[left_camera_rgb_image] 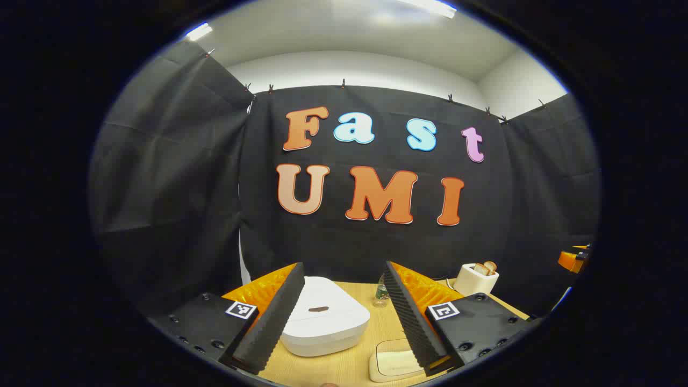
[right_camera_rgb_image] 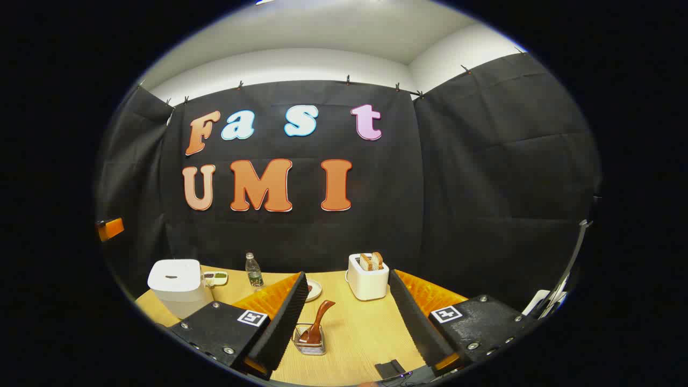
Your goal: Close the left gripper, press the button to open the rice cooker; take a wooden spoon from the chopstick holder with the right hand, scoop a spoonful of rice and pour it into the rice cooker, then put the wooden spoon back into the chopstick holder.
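A: How are the jaws of the left gripper (left_camera_rgb_image: pixel 344 317) held?

B: They are spread wide apart, and nothing is held between them. The white rice cooker (left_camera_rgb_image: pixel 324 322) is seen between them, low on the table (left_camera_rgb_image: pixel 344 365), with its lid shut. A small dark button is seen on the lid.

A: And the right gripper (right_camera_rgb_image: pixel 349 322)?

B: Its jaws are spread wide too, and nothing is gripped. The wooden spoon (right_camera_rgb_image: pixel 317 322) is seen just past the left jaw. It is stood in the chopstick holder (right_camera_rgb_image: pixel 309 339), a small wire basket on the table.

A: Which way is the spoon pointed?

B: Its long line runs up and down, and it is tipped a little. The top end is leaned to the right in the right gripper view. Which end is up cannot be told.

A: What could go wrong?

B: The button could be missed if the left jaws are not shut first, because it would be passed on both sides. The light holder could be knocked over if the spoon is pulled sideways and not along its lean. The toaster (right_camera_rgb_image: pixel 367 276) and the bottle (right_camera_rgb_image: pixel 253 271) are stood well apart from it, so they should be left alone.
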`<action>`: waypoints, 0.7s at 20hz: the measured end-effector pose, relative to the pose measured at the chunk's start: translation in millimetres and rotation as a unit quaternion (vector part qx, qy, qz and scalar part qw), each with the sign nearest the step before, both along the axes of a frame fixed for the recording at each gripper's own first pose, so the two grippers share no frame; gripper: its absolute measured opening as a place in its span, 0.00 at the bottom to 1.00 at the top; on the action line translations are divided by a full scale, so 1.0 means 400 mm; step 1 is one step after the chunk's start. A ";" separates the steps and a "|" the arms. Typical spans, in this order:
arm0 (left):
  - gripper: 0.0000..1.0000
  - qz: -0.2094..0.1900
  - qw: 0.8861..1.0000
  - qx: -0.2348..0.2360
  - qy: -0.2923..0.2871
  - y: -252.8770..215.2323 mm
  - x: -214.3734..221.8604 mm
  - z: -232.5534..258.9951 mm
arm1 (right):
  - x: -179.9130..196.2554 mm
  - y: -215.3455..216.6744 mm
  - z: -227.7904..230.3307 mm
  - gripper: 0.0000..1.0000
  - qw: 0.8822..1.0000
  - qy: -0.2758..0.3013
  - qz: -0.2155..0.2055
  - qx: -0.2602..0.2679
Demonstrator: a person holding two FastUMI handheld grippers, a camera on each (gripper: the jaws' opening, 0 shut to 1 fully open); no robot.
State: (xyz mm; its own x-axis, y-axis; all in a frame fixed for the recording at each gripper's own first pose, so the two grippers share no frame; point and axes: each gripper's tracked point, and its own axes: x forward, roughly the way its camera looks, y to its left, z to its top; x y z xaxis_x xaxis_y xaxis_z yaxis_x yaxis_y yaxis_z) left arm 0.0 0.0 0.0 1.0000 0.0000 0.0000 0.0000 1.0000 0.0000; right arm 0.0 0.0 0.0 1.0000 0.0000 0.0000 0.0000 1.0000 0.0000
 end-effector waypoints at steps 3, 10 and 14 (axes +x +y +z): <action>1.00 0.008 1.000 -0.001 -0.010 0.007 -0.007 0.027 | 0.009 -0.013 0.011 0.95 1.000 -0.001 -0.004 0.010; 0.97 0.031 0.999 0.018 -0.011 0.045 -0.041 0.042 | 0.022 0.006 0.037 0.95 1.000 -0.006 0.015 0.012; 0.97 0.039 0.999 0.009 -0.013 0.077 -0.048 0.042 | 0.014 0.007 0.051 1.00 1.000 -0.013 0.014 0.004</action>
